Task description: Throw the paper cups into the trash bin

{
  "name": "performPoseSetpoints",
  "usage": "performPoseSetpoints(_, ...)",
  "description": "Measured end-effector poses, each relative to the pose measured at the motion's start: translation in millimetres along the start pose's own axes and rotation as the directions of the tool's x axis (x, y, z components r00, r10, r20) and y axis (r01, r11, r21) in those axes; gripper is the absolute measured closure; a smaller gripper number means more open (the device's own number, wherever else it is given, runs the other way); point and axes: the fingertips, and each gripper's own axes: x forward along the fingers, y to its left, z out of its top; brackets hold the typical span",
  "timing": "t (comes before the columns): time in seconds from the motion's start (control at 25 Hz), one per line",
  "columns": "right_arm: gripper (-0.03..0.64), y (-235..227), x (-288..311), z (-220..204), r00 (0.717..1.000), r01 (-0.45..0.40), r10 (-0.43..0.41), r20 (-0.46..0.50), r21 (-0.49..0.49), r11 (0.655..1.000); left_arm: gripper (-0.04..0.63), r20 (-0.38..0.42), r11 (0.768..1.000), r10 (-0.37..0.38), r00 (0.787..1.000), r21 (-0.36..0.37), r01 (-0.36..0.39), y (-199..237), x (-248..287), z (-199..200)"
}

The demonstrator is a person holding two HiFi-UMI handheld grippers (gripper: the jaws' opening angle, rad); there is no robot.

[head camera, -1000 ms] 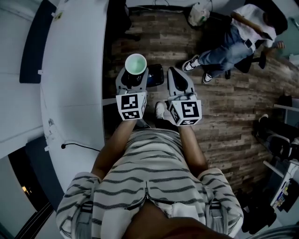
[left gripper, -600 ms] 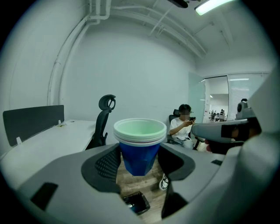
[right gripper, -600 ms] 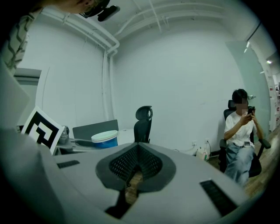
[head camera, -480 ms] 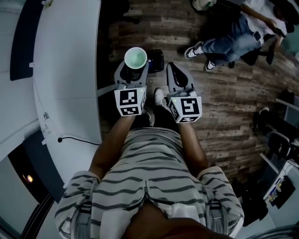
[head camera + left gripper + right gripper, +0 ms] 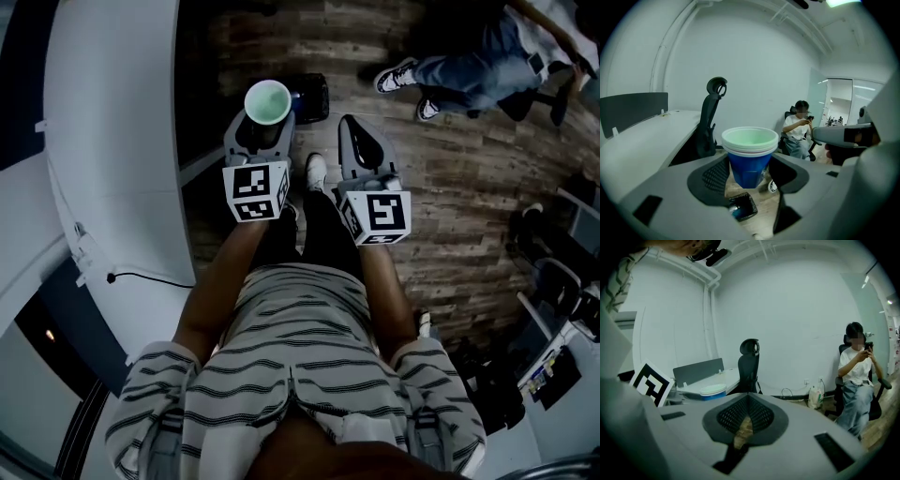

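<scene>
The left claw [image 5: 265, 122] grips the nested cups [image 5: 750, 154] upright, low on their wall, high above the bin [image 5: 742, 207], which seems slightly to the right on the floor. The right claw [image 5: 746, 418] is closed and empty. Dropped from here, the cups could clip the rim, separate, or miss the small opening.

No words, brand names or numbers can be read anywhere here. The only printed marks are the black-and-white square marker patterns on the cubes of the left gripper [image 5: 267, 117] and the right gripper [image 5: 354, 129], and those are coded blocks, not letters. The blue paper cups [image 5: 750, 154] show no lettering I can make out.
</scene>
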Motion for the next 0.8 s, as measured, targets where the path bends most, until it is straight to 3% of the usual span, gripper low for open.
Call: performPoseSetpoints(0.8, 0.601, -30, 54, -83, 0.994, -0.003, 0.007, -0.108, 0.042, 0.999, 0.313, -0.175, 0.995, -0.005, 0.985, -0.097, -0.012, 18, 82, -111)
